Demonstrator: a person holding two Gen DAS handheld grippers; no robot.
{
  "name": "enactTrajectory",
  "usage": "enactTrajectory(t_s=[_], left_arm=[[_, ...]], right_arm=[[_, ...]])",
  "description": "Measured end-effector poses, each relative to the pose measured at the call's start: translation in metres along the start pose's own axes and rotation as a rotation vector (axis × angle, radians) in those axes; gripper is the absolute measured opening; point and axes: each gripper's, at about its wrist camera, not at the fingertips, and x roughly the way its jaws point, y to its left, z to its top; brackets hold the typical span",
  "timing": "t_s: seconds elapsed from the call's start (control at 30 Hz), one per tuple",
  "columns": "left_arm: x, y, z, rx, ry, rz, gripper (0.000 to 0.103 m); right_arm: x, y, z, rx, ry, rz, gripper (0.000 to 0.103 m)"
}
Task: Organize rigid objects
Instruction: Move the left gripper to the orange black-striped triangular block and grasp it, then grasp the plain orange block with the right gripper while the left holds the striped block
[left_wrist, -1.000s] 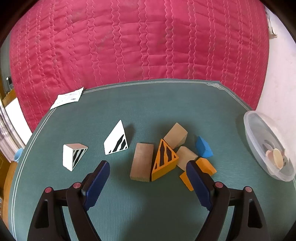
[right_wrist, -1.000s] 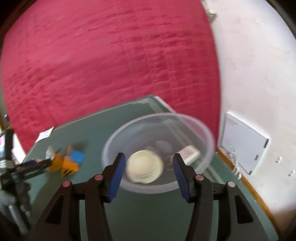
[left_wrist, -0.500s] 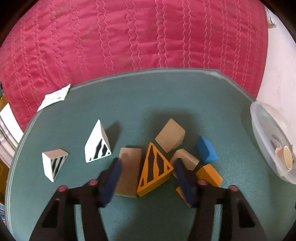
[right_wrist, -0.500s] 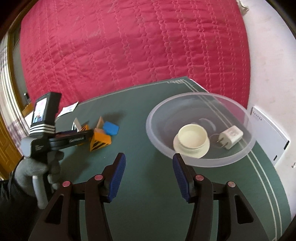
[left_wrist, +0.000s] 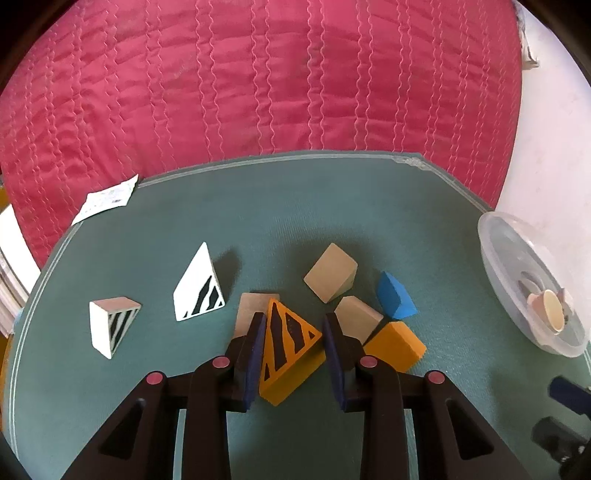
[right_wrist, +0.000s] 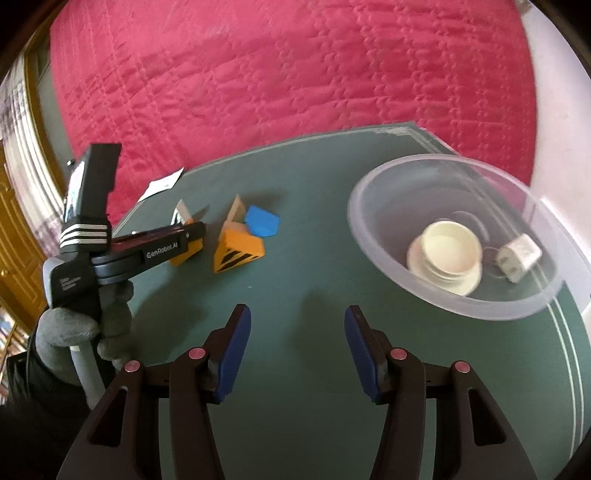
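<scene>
L gripper (left_wrist: 291, 343) just clamped onto the orange striped wedge (left_wrist: 290, 349), near middle of mat, prob ready to lift. R gripper (right_wrist: 297, 354) spread, empty; bowl (right_wrist: 384, 236) far right.

Blocks (left_wrist: 330, 272) on mat (left_wrist: 295, 206), bowl (left_wrist: 532, 295) at right
</scene>
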Motion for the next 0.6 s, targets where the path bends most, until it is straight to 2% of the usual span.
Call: enactTrajectory(t_s=[0.3,0.6], left_arm=[[-0.02,0.01,-0.009,-0.016,0.002,0.027,0.032],[-0.043,0.027,-0.028,-0.049,-0.003,0.01,0.032]], right_arm=[[0.031,0.027,0.022,-0.083,0.048,0.035,0.054],[0.082,0.042,0.05,-0.033,0.086,0.044,0.054]])
